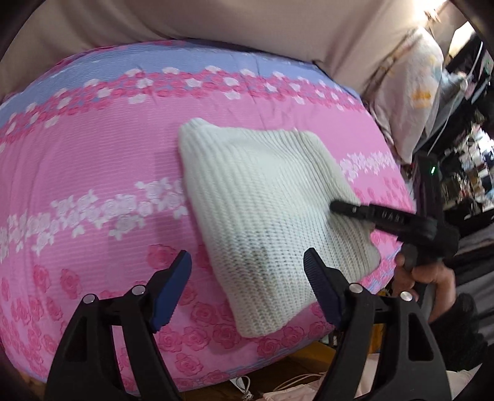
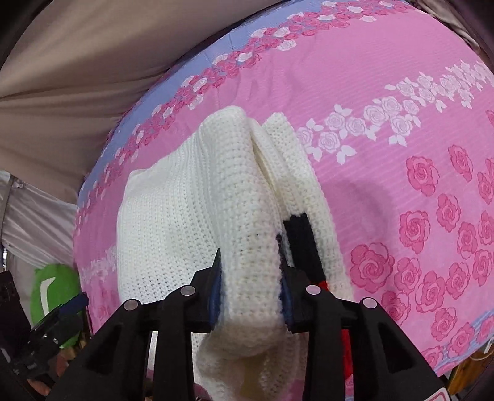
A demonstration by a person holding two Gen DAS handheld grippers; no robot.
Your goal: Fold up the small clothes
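Note:
A white knit garment (image 1: 262, 197) lies folded in a rough square on the pink rose-print bedspread (image 1: 92, 172). My left gripper (image 1: 248, 273) hovers open just above the garment's near edge, and its blue pads hold nothing. My right gripper (image 2: 250, 290) is shut on a thick fold of the white knit garment (image 2: 247, 200), which bulges between the pads. A black and red patch (image 2: 301, 240) shows beside that fold. In the left wrist view the right gripper (image 1: 336, 208) reaches in at the garment's right edge, held by a hand (image 1: 432, 277).
Beige fabric (image 1: 216, 21) rises behind the bed. A pale pillow (image 1: 410, 92) and cluttered shelves (image 1: 472, 172) sit at the right. The bed's near edge drops to a wooden surface with pale cloth (image 1: 293, 391). A green object (image 2: 52, 296) lies beyond the bed's left side.

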